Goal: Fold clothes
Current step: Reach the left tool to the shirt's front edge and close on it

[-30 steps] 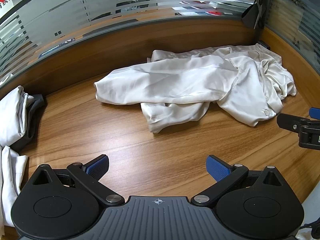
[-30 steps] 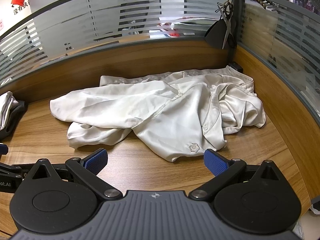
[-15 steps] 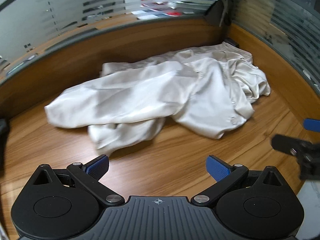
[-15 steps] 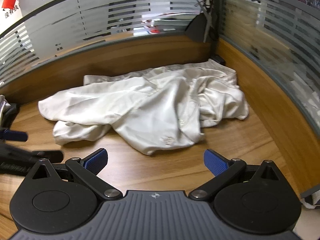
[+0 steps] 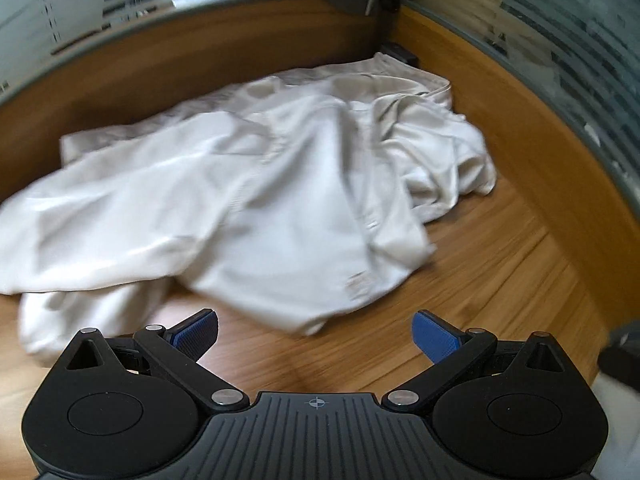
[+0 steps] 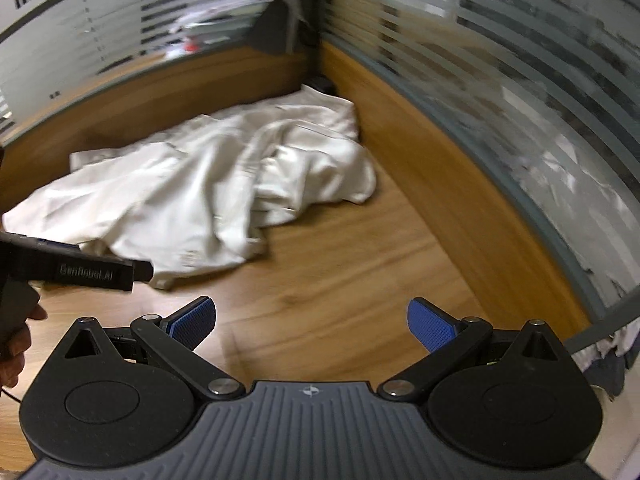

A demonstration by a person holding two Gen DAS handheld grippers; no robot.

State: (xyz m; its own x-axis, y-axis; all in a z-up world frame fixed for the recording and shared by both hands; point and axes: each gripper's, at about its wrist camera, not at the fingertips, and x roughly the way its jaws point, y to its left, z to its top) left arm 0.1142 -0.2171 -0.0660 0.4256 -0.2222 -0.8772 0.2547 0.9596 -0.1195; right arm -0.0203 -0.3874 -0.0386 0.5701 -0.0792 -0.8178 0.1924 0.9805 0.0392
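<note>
Frosted striped glass partitions wall the wooden desk where a crumpled white shirt lies in the corner. My left tool and right tool hover just short of it, both spread wide and holding nothing.

Both grippers are built the same: matte black plastic throughout. On the left gripper two round housings with a shallow circular recess each are seen, joined by a dark grey ribbed plate marked with a small crosshair symbol. Angled black link arms are pinned with silver screws, and the fingers are tipped with blue, finely textured pads. Triangular cut-outs are found on the outer shoulders. The right gripper is made up identically, blue pads included. Seen side-on from the right wrist, the left unit's black bar is printed with grey "GenRobot.AI" lettering.
</note>
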